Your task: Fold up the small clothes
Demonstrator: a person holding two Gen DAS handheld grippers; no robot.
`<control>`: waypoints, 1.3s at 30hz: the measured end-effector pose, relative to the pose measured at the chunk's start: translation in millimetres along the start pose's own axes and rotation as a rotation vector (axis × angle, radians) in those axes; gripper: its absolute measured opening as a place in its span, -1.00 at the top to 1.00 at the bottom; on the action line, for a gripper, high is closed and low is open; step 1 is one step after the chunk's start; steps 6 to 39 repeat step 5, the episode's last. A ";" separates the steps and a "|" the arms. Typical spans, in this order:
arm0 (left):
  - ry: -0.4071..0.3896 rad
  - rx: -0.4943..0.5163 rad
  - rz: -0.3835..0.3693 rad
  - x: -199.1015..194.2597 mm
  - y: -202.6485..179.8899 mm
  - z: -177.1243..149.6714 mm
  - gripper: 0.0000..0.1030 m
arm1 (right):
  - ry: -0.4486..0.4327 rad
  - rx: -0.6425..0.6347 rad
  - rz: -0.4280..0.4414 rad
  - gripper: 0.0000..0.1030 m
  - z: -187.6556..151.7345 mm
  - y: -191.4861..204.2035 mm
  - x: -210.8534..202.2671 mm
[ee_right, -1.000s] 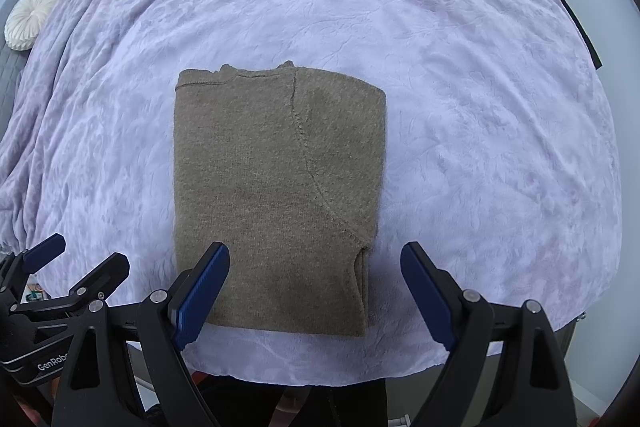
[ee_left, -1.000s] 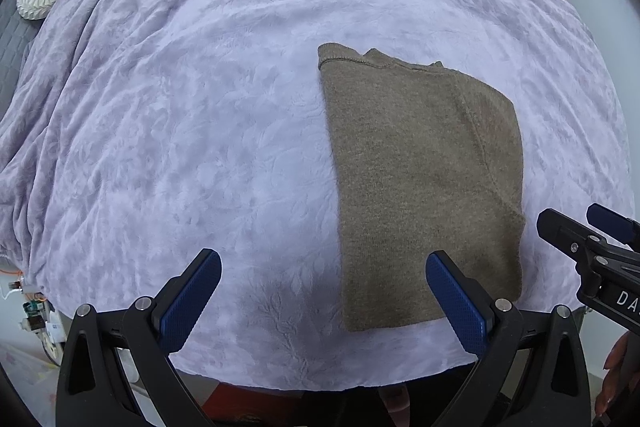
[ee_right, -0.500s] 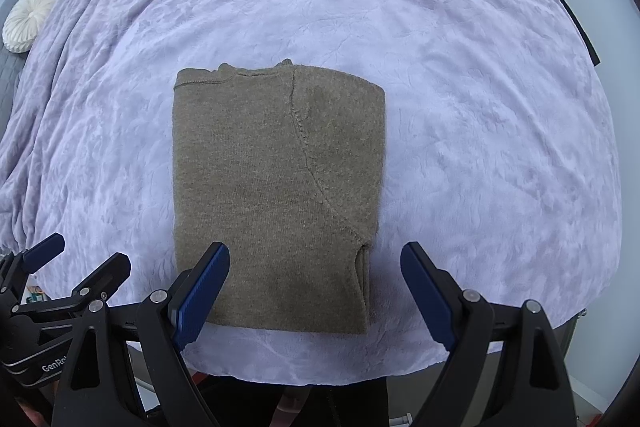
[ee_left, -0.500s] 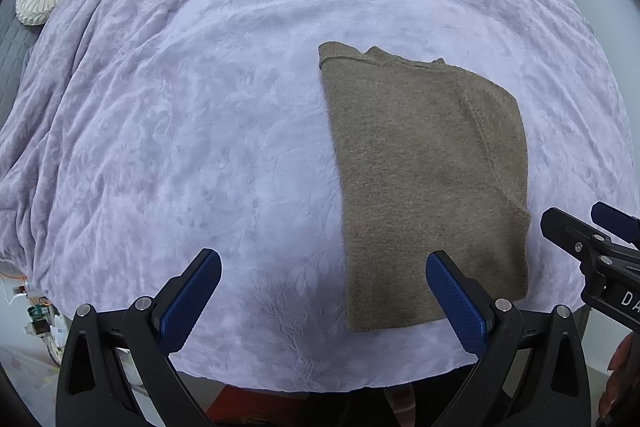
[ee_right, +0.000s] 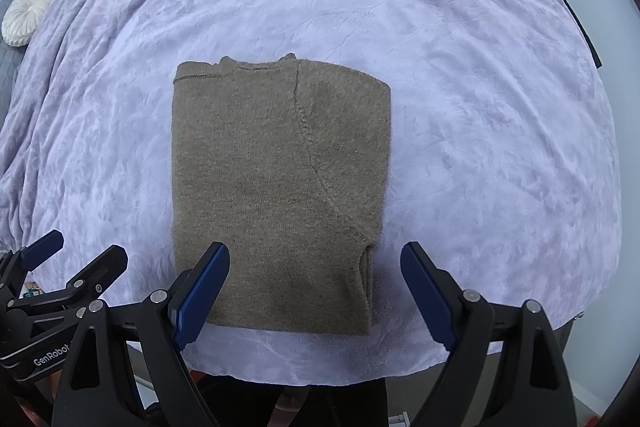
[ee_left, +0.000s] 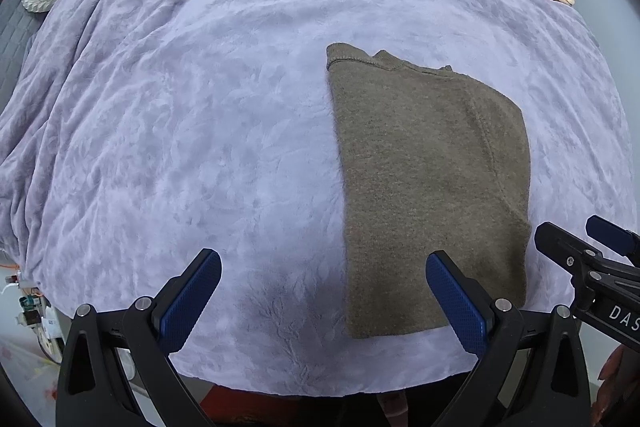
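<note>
On the lilac blanket [ee_right: 480, 107], the olive sweater [ee_right: 280, 187] is laid flat as a folded rectangle near the front edge. Both the left tongs [ee_left: 322, 297] and the right tongs [ee_right: 314, 289] are held wide apart, empty. Folding appears complete; removal or another garment is judged next.

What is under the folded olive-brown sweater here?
The folded sweater lies flat on the lilac plush blanket, which shows on every side of it. Its own folded-under layers peek out at the near right edge; anything else beneath is covered.
</note>
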State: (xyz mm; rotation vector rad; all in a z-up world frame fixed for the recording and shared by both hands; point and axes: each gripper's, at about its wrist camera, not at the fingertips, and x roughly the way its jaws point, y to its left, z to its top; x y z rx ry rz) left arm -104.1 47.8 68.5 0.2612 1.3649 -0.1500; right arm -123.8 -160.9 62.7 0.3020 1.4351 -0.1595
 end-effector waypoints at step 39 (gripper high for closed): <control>-0.008 0.009 0.008 -0.2 -1.5 0.2 -1.00 | 0.003 0.002 -0.006 -0.74 0.2 0.7 1.3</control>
